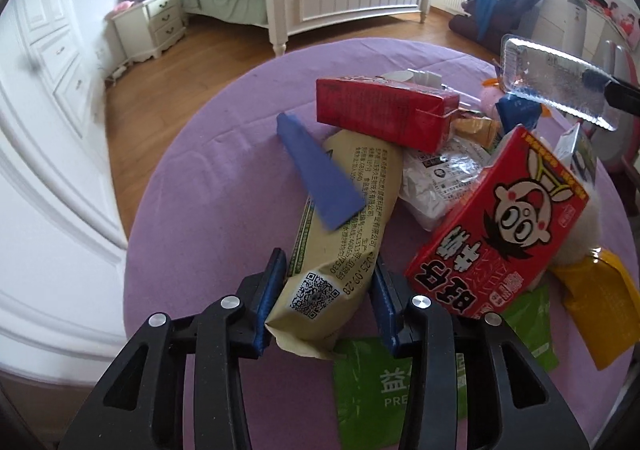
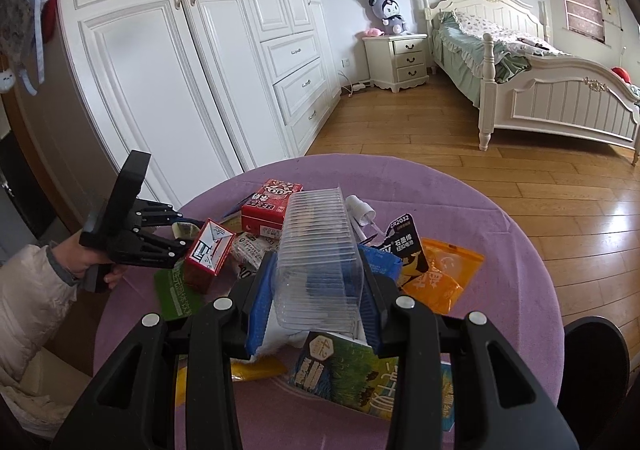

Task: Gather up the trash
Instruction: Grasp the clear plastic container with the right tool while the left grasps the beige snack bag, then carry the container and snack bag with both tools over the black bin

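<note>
Trash is heaped across the round purple tabletop, and both tools have a piece of it. The left gripper has its blue fingers clamped on the near end of a beige snack wrapper, QR code facing up, the wrapper running away from the camera toward the pile. A blue wedge-shaped piece lies across the wrapper's upper side. Just right of it, a red milk carton with a cartoon face tilts against the heap, and a second red carton sits on top of the wrapper's far end. A green pouch lies flat under the left gripper, a yellow packet out to the right.

Over to the right gripper: its fingers are closed on a clear ribbed plastic tray, held up off the pile and pointing toward the far edge of the tabletop. In the left wrist view that same tray hangs above the right side of the heap. Beneath it sit an orange pouch, a black battery card and a green-and-yellow carton.

From the right wrist view, the person's left hand wraps the handle of its tool, sleeve in pale padded fabric, reaching in low from the left edge, level with the tabletop. Behind: white wardrobe, bed, wooden floor.
</note>
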